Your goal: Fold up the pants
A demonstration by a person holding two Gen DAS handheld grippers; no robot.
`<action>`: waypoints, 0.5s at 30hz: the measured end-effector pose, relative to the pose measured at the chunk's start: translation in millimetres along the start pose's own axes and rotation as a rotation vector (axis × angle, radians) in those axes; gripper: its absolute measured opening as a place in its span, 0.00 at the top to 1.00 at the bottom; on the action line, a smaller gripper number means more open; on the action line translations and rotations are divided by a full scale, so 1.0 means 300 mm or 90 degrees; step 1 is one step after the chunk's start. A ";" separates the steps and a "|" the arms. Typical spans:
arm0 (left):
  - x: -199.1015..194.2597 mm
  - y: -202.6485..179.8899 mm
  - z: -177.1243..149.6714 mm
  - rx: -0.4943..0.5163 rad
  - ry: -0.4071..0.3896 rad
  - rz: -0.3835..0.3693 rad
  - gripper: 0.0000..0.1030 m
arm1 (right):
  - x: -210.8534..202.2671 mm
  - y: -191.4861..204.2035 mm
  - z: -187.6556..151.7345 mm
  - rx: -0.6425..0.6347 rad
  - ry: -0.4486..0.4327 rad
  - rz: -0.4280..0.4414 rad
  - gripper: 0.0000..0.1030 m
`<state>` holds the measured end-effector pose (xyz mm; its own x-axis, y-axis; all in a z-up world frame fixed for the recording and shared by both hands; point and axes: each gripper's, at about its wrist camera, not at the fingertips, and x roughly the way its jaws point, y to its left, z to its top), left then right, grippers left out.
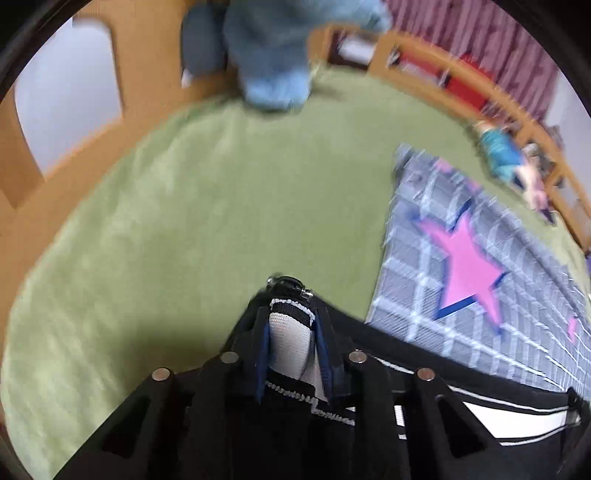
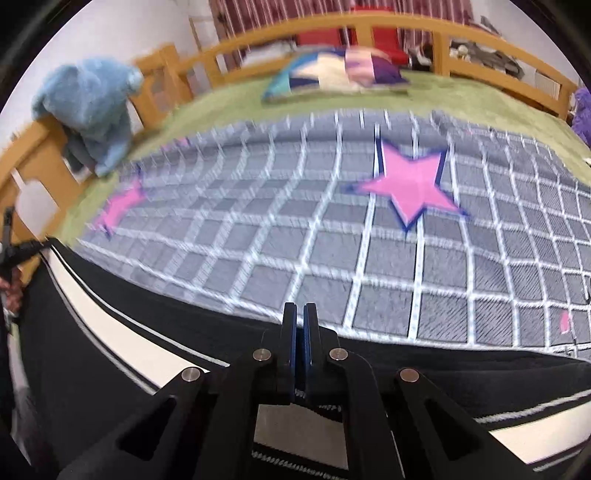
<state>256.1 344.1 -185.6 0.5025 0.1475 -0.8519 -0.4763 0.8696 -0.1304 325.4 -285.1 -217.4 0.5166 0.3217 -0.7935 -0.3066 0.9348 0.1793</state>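
The pants are black with a white side stripe edged in thin white lines. My left gripper is shut on a bunched white-and-black end of the pants, which sticks up between the fingers, with a small metal piece at the tip. The fabric stretches taut to the right. In the right wrist view the pants span the lower frame above the bed. My right gripper is shut on their black edge. The left gripper shows at the far left edge of the right wrist view.
A green bedcover lies under a grey checked blanket with pink stars. A blue fluffy garment hangs on the wooden bed rail. A colourful pillow lies at the far side. Purple plush sits at the right edge.
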 end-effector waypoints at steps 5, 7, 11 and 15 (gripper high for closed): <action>-0.027 0.016 -0.015 -0.019 -0.003 0.012 0.36 | -0.008 -0.029 0.006 0.043 0.013 0.003 0.97; -0.048 0.012 -0.029 -0.004 0.000 0.010 0.36 | -0.062 -0.038 0.007 0.032 0.004 -0.021 0.85; -0.091 -0.021 -0.071 0.028 0.006 0.016 0.34 | -0.185 -0.089 -0.028 -0.013 -0.026 -0.072 0.52; -0.154 -0.093 -0.122 0.056 -0.003 -0.008 0.31 | -0.195 -0.201 -0.066 -0.021 0.000 -0.080 0.50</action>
<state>219.7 295.7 -161.1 0.5108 0.1386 -0.8485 -0.4054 0.9091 -0.0956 298.0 -363.3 -193.4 0.5524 0.2019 -0.8087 -0.2661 0.9622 0.0585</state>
